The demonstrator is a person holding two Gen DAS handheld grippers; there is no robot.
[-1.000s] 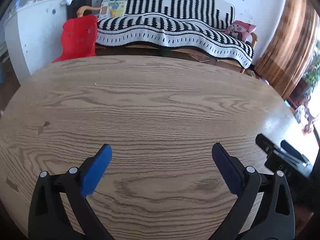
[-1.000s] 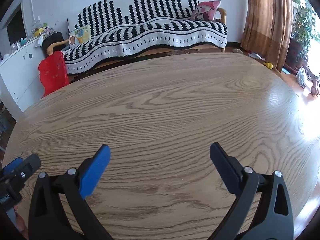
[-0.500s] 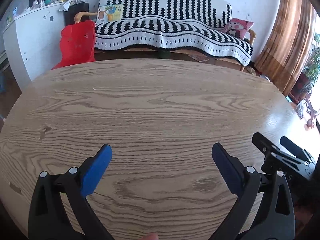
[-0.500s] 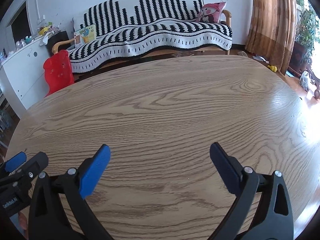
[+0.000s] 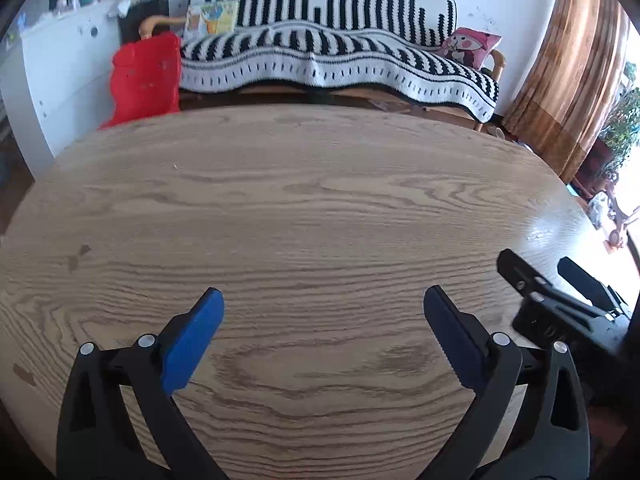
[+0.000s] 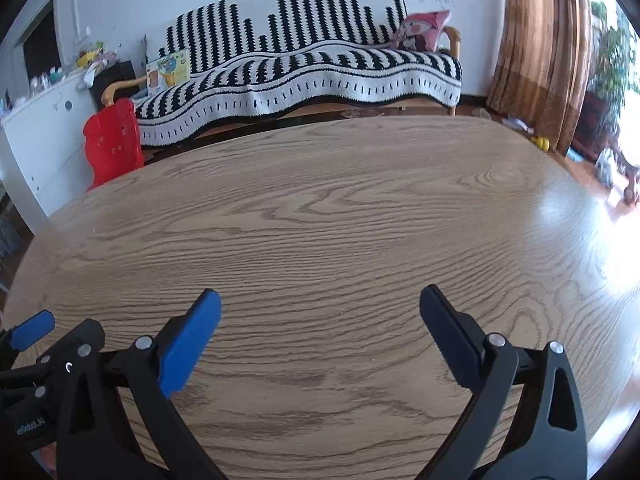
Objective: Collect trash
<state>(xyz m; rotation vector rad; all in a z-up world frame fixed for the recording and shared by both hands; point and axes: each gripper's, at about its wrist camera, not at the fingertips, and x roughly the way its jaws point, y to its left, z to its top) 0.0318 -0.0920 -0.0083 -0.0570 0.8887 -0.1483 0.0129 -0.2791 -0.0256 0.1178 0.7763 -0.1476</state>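
Bare wood table shows no trash; left tongs and right tongs gape apart, empty. Collecting looks either finished or unstarted.

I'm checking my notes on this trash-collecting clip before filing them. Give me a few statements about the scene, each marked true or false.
1. Both hand-held grippers are open. True: the left hand-held gripper and the right hand-held gripper hold nothing.
2. Crumpled paper lies between the left fingers. False: only bare wooden table shows there.
3. A pink cushion sits on the striped sofa. True.
4. The chair beside the sofa is green. False: the red chair is red.
5. The curtain is brown. True.
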